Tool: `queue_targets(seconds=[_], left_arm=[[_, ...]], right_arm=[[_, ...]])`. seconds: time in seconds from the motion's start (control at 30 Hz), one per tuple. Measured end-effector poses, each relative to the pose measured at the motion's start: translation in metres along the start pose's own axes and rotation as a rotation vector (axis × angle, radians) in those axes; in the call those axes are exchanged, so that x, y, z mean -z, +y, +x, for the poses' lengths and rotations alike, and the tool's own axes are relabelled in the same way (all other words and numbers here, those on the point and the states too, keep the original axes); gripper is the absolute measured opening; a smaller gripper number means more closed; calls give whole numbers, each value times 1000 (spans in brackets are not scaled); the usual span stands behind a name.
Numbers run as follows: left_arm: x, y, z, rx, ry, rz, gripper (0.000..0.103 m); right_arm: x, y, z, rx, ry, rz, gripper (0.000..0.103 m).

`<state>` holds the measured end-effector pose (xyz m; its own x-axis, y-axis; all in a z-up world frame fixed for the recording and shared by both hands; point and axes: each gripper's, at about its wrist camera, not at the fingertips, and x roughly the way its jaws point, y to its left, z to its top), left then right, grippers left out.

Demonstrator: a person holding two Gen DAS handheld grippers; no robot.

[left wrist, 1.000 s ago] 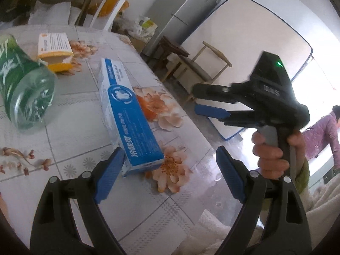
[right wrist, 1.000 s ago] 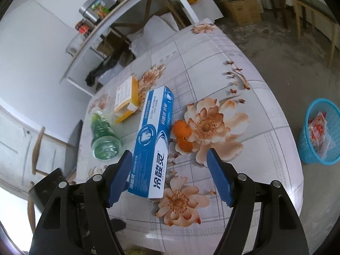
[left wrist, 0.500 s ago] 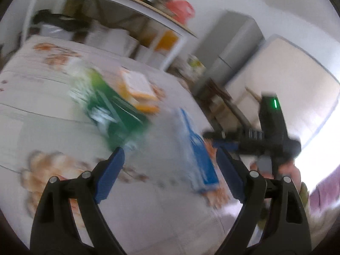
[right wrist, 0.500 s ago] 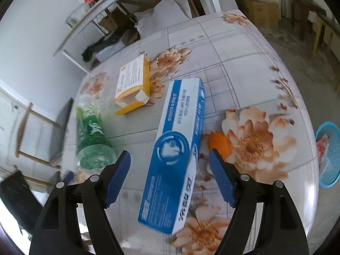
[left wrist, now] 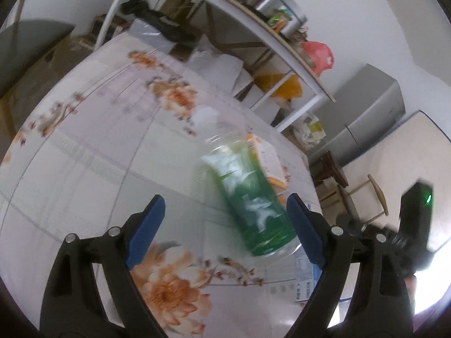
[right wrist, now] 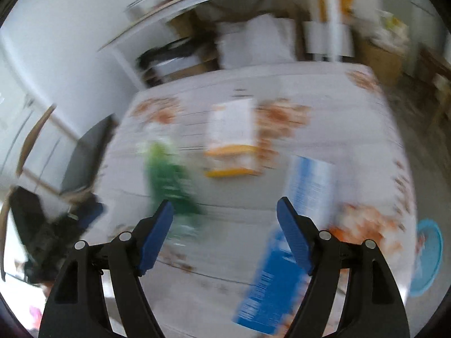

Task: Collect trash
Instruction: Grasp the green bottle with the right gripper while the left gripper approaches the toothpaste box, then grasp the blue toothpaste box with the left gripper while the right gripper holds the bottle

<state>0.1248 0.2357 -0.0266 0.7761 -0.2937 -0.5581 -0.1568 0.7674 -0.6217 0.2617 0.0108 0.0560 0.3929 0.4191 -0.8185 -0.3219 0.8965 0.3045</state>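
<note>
A green-labelled plastic bottle (left wrist: 248,197) lies on the floral table (left wrist: 93,152), blurred, just ahead of my left gripper (left wrist: 225,211), whose jaws stand open with nothing between the pads. Behind the bottle peeks a white and orange box (left wrist: 267,155). A long blue box (left wrist: 305,284) shows at the lower right. In the right wrist view, all blurred, the bottle (right wrist: 169,180) lies left, the white and orange box (right wrist: 232,140) in the middle, the blue box (right wrist: 287,253) right. My right gripper (right wrist: 225,219) is open above the table, empty.
A blue waste basket (right wrist: 428,256) stands on the floor past the table's right edge. White shelving (left wrist: 253,28) with clutter runs behind the table. The other gripper (left wrist: 414,225) shows at the left view's right edge. A chair (right wrist: 84,155) stands at the table's left side.
Both grippers have swung across the table: the left now faces the green bottle instead of the blue box, and the right has shifted from over the blue box toward the space between bottle and box.
</note>
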Motion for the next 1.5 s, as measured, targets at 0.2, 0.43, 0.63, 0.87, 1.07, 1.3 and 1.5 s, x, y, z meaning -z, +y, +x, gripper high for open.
queue_targets(seconds=[0.2,0.43,0.63,0.87,1.07,1.3,1.5], left_arm=[[-1,15,-3,-5,6,-22,84],[-10,15,-13,0,-29,14,84],[-13,14,-17,-8,-38,32,84],[-12,14,-20,-33,-31,19,84],[-12,5,-35,-55,-60,55,84],[-16,-16,-45,-56,-88,88,84],[-11,-33,-37,-55,-69,104,84]], right_arm=[[-34,60,65,12,130,-214,74],[-31,79,113,112,260,-337,74],[-26,89,131,170,307,-399,66],[-17,89,128,162,300,-395,60],[-12,76,105,70,261,-292,59],[-10,42,55,-70,200,-140,59],[-3,6,3,-175,120,-26,59]])
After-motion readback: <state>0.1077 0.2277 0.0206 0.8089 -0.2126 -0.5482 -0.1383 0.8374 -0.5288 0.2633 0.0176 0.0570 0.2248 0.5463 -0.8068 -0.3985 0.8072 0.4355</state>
